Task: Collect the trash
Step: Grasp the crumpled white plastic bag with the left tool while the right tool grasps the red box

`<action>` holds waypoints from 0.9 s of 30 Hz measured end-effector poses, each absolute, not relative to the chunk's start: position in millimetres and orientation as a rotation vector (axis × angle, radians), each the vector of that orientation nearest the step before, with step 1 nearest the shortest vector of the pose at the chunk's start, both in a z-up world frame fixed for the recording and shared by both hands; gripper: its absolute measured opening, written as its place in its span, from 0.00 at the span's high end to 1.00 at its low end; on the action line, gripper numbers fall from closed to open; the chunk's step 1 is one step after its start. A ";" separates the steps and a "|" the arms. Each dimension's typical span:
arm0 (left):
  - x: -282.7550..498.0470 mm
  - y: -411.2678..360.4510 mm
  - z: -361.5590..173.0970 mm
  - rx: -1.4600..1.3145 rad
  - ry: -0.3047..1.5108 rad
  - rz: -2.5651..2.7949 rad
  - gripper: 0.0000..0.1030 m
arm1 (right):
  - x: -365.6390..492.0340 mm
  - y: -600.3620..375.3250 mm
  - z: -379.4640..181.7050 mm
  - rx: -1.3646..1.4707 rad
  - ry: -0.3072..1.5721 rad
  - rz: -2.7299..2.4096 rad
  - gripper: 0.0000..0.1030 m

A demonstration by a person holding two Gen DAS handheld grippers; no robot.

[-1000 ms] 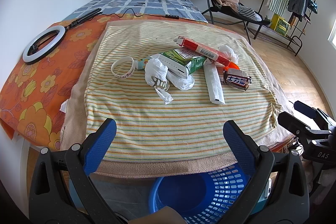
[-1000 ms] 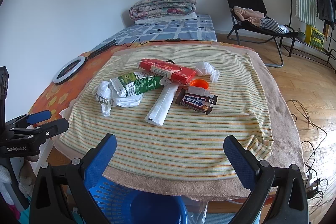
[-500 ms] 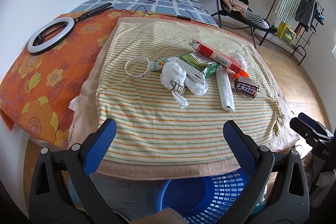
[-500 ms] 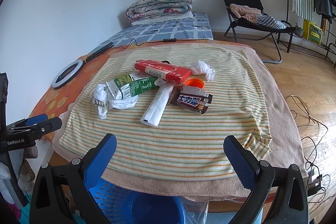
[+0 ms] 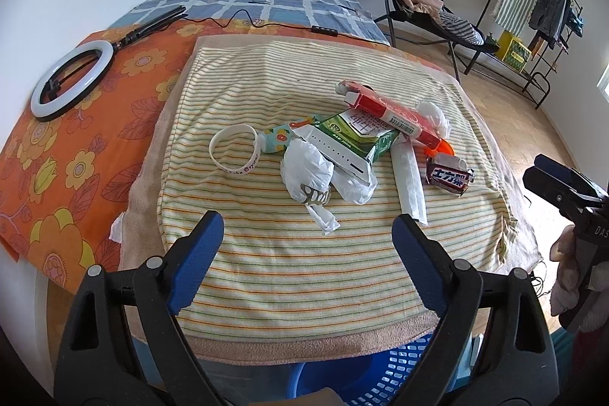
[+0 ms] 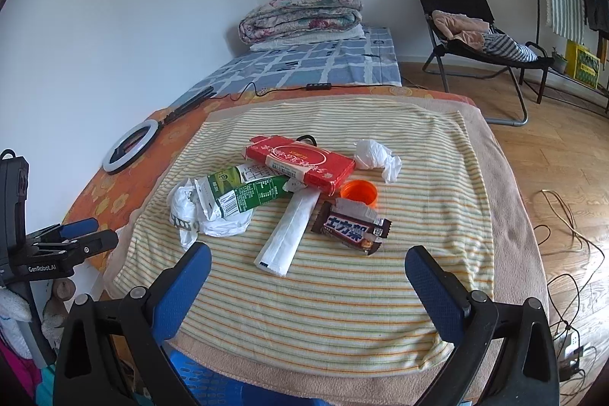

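A heap of trash lies mid-way on the striped towel (image 5: 297,269): a red box (image 5: 384,113) (image 6: 300,158), a green carton (image 5: 357,136) (image 6: 243,195), a crumpled white bag (image 5: 312,177) (image 6: 190,212), a long white wrapper (image 5: 411,181) (image 6: 289,234), a brown candy wrapper (image 5: 449,175) (image 6: 352,227), an orange cap (image 6: 359,193) and a tissue (image 6: 375,155). My left gripper (image 5: 308,234) is open and empty near the towel's front. My right gripper (image 6: 308,265) is open and empty, just short of the white wrapper.
A blue slotted basket (image 5: 399,371) (image 6: 213,383) sits below the towel's front edge. A white wristband (image 5: 234,153) and a small printed tube (image 5: 279,137) lie left of the heap. A ring light (image 5: 72,78) rests on the orange sheet. A black chair (image 6: 475,40) stands on the floor.
Both grippers have risen and moved forward over the towel toward the trash; the heap looks nearer and the basket shows less. Both stay open.
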State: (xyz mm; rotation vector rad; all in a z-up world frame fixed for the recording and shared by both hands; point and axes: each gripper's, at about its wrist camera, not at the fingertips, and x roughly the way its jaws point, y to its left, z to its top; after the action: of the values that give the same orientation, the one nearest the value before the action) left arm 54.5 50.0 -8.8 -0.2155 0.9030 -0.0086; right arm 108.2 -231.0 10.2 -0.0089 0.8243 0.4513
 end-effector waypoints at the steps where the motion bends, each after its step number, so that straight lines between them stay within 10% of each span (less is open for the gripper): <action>1: 59.5 50.3 -10.2 -0.220 0.909 -0.008 0.15 | 116.1 -226.4 10.3 -0.024 0.823 0.470 0.00; 19: 120.9 56.5 -50.1 -0.320 1.023 -0.009 0.30 | 206.1 -159.2 -62.1 -0.453 0.853 0.510 0.23; 27: 141.9 57.2 -60.8 -0.344 1.048 -0.014 0.52 | 220.6 -141.7 -80.9 -0.524 0.845 0.511 0.31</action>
State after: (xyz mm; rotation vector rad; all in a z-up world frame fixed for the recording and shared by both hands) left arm 141.9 57.2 -60.8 -0.3444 1.0484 -0.0136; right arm 220.6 -141.7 -80.9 -0.5242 0.8452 0.5109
